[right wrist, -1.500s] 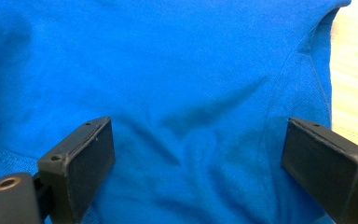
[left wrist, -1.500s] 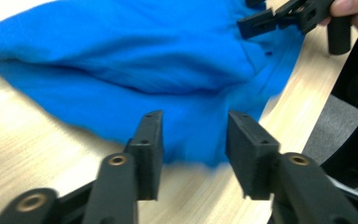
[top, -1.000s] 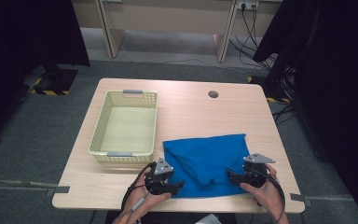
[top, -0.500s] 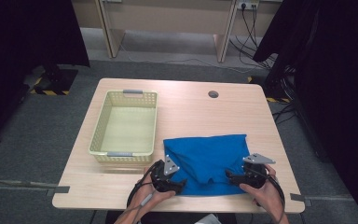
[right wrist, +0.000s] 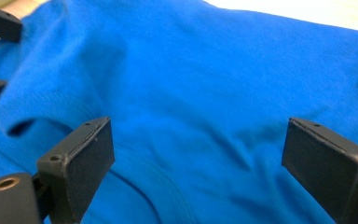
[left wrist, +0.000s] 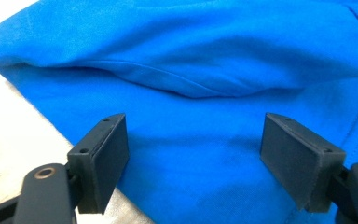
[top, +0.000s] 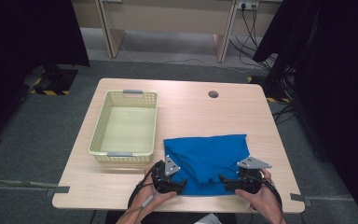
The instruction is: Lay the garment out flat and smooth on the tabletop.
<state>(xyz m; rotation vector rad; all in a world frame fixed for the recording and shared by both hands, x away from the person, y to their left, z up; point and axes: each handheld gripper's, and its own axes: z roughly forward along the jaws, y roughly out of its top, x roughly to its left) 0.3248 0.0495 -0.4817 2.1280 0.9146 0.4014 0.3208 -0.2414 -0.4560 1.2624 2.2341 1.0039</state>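
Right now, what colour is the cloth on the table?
Plain bright blue cloth, clearest in the left gripper view.

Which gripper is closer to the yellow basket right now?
Left. The left gripper sits at the blue cloth's near left corner, just below the yellow basket. The right gripper is at the cloth's near right side, farther off.

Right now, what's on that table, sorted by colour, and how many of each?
Blue: 1, the folded cloth
Pale yellow: 1, the plastic basket
Black: 2, the left tool and the right tool, both open at the cloth's near edge
Total: 4
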